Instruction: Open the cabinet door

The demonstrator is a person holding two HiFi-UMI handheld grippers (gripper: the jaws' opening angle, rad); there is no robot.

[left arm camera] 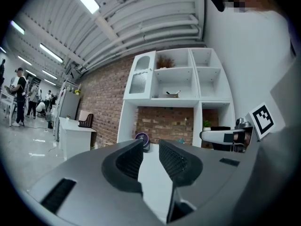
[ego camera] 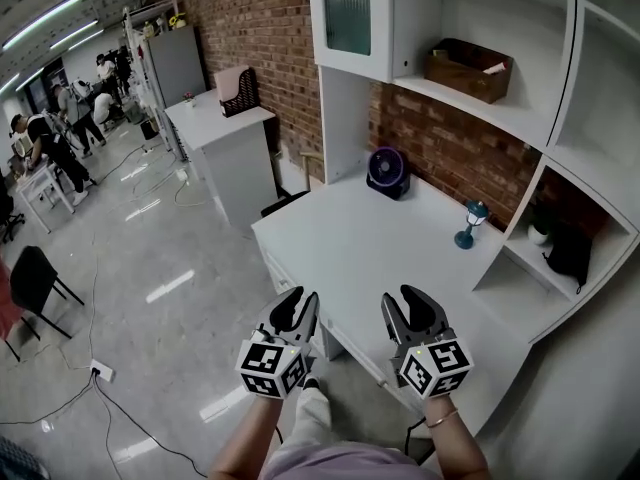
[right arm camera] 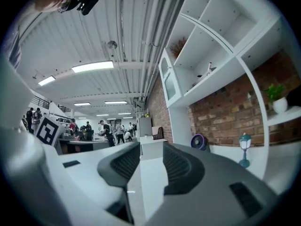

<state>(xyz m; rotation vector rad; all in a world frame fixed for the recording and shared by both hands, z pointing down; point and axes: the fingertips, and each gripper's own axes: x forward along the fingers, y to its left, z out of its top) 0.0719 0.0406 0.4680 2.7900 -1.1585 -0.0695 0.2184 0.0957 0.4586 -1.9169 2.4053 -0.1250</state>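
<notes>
The left claw (ego camera: 300,303) is held partly open. In the left gripper view its two ribbed pads (left arm camera: 129,161) are seen apart, with a clear gap between them. Nothing is gripped or touched, and only the white desk (ego camera: 340,238) is seen through the gap. The right claw (ego camera: 402,300) is likewise held apart. In the right gripper view the desk top and the room beyond are seen between its pads (right arm camera: 181,166), and nothing is pressed by them. Both claws are pointed level, side by side at the near edge of the desk, and are kept well apart from the shelf unit (ego camera: 560,118).

The cabinet door (ego camera: 348,10) is found at the upper left corner of the white shelf unit, high above the desk and beside an open compartment in which a wooden box (ego camera: 467,68) is kept. The door is framed in white and is fitted with a tall panel of ribbed, greenish glass. It is seen lying flush with the cabinet front, so it is judged to be shut. In the left gripper view the same door (left arm camera: 140,76) is seen at the top left of the unit. In the right gripper view it (right arm camera: 170,81) is seen edge-on, above and beyond the claw. A handle cannot be made out.

On the desk below, a dark round fan (ego camera: 386,171) is set against the brick wall (ego camera: 450,143), and a small teal lamp (ego camera: 471,223) is stood near the right-hand shelves.
</notes>
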